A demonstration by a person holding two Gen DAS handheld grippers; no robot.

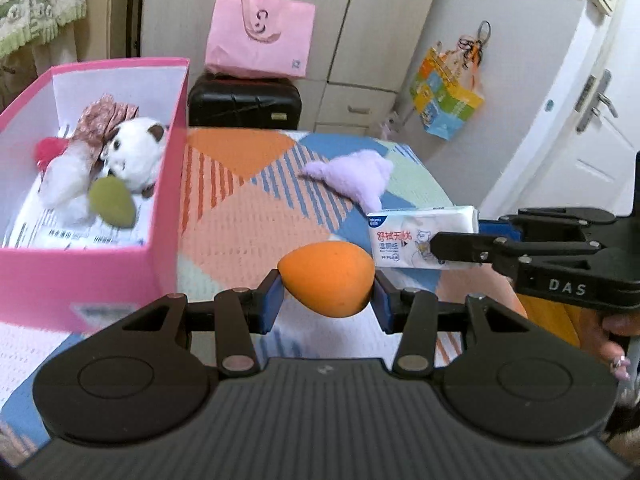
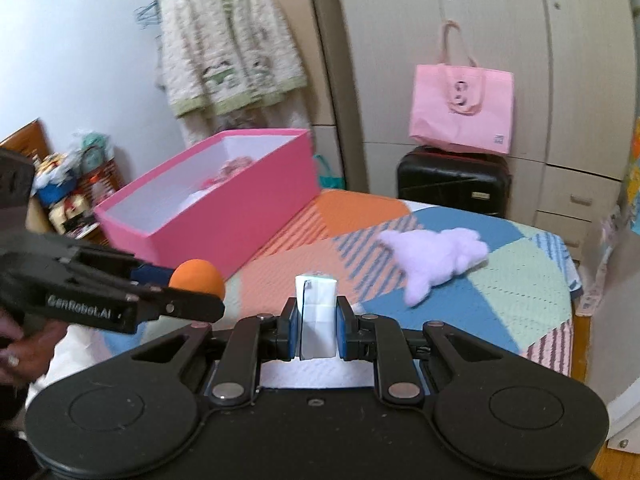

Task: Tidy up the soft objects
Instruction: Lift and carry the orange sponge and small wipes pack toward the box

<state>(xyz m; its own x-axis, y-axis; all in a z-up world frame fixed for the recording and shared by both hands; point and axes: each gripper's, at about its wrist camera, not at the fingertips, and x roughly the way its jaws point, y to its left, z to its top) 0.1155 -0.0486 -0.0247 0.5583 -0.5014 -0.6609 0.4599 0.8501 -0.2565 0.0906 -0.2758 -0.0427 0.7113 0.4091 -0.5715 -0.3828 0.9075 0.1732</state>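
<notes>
Left wrist view: left gripper (image 1: 328, 286) clamped on orange egg-shaped sponge (image 1: 326, 278), pads at its two sides, held above patchwork bedspread (image 1: 240, 216). Pink box (image 1: 80, 276) at bedspread's left edge, already holding plush panda (image 1: 136, 152), green sponge (image 1: 112, 204), floral cloth. Purple plush (image 1: 352, 174) loose near far right corner. Right gripper (image 1: 440, 250) alongside, gripping tissue pack (image 1: 420, 236).

Right wrist view: right gripper (image 2: 318, 328) narrow, closed on tissue pack (image 2: 318, 312) held upright on its thin sides. Left gripper (image 2: 216, 306) entering from left with sponge (image 2: 197, 277), near box's (image 2: 224, 232) front corner.

Handling, judged: sponge light, squashy, springs back; mid-body hold suits. Pack light, compressible, film slick; flat faces safest. Purple plush limp; pinch at body.
</notes>
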